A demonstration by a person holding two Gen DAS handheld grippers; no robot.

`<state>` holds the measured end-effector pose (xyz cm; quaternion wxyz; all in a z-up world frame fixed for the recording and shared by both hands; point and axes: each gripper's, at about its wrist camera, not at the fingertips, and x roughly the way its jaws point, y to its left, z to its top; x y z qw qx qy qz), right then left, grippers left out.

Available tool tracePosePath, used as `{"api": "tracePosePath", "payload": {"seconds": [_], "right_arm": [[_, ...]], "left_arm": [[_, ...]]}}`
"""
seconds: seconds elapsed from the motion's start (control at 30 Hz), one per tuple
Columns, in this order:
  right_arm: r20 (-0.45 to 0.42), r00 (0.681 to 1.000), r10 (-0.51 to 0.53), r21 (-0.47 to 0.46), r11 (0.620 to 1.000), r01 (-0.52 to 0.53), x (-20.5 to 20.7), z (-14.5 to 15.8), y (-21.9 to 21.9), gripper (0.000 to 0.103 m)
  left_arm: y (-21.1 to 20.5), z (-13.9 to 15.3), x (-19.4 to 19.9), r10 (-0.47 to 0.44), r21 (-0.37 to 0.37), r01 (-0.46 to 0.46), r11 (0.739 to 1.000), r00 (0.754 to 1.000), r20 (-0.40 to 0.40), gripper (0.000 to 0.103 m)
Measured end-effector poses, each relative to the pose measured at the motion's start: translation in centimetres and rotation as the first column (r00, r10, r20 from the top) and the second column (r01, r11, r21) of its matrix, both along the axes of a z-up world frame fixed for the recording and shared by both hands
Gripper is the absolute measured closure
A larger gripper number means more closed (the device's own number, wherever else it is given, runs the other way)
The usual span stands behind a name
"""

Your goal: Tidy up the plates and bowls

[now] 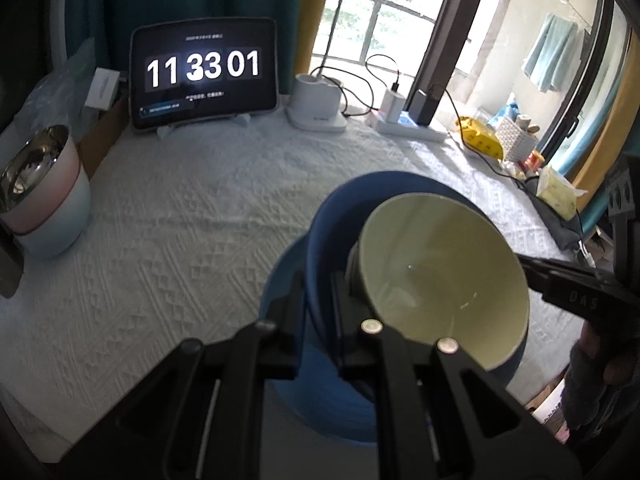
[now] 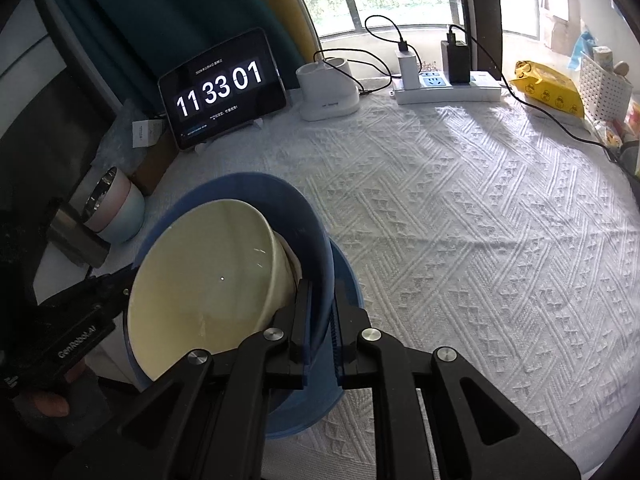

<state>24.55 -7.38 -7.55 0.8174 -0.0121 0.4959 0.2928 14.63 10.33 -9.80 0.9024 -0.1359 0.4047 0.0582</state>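
A deep blue plate [image 1: 380,184] [image 2: 248,188] hangs tilted just above the white cloth, and a cream bowl [image 1: 440,264] [image 2: 208,276] lies inside it. My left gripper [image 1: 318,296] is shut on the plate's rim on one side. On the opposite side my right gripper [image 2: 322,320] is shut on the same rim. Each gripper shows in the other's view, the right gripper [image 1: 536,276] and the left gripper [image 2: 120,284] both at the plate's edge. Directly underneath lies a second blue plate [image 1: 328,400] [image 2: 348,280], partly hidden.
A stack of pastel bowls with steel insides [image 1: 44,200] [image 2: 116,208] stands at the left edge. Along the back are a tablet clock [image 1: 204,72] [image 2: 220,88], a white charging stand [image 2: 328,92], a power strip [image 2: 444,84] with cables, a yellow packet [image 2: 548,88] and a white basket [image 2: 604,84].
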Motion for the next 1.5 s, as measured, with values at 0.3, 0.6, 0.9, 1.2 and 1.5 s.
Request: {"api": "tracePosePath", "payload": {"seconds": [0.3, 0.6, 0.9, 1.2, 1.5], "right_arm": [[-0.012, 1.0, 0.006, 0.024, 1.0, -0.005, 0.3, -0.2, -0.2, 0.091], [0.005, 1.0, -0.014, 0.032, 0.999, 0.014, 0.4, -0.4, -0.8, 0.08], [0.093, 0.995, -0.029, 0.016, 0.999, 0.028, -0.7, 0.6, -1.9, 0.051], [0.292, 0.956, -0.029, -0.017, 0.999, 0.036, -3.6, 3.5, -2.4, 0.042], [0.472, 0.88, -0.046, -0.032, 0.997, 0.07, -7.6, 6.6, -3.4, 0.041]], "left_arm": [[-0.1, -0.1, -0.4, -0.013, 0.037, 0.012, 0.999, 1.0, 0.02, 0.089], [-1.1, -0.1, -0.9, -0.01, 0.157, 0.001, 0.988, 0.998, 0.058, 0.084], [-1.2, 0.8, -3.0, 0.016, 0.212, -0.045, 0.976, 0.99, 0.137, 0.056], [-1.5, 3.4, -5.8, 0.037, 0.189, -0.089, 0.978, 0.964, 0.262, 0.016], [-3.7, 6.8, -8.6, 0.009, 0.197, -0.108, 0.974, 0.895, 0.446, 0.009]]}}
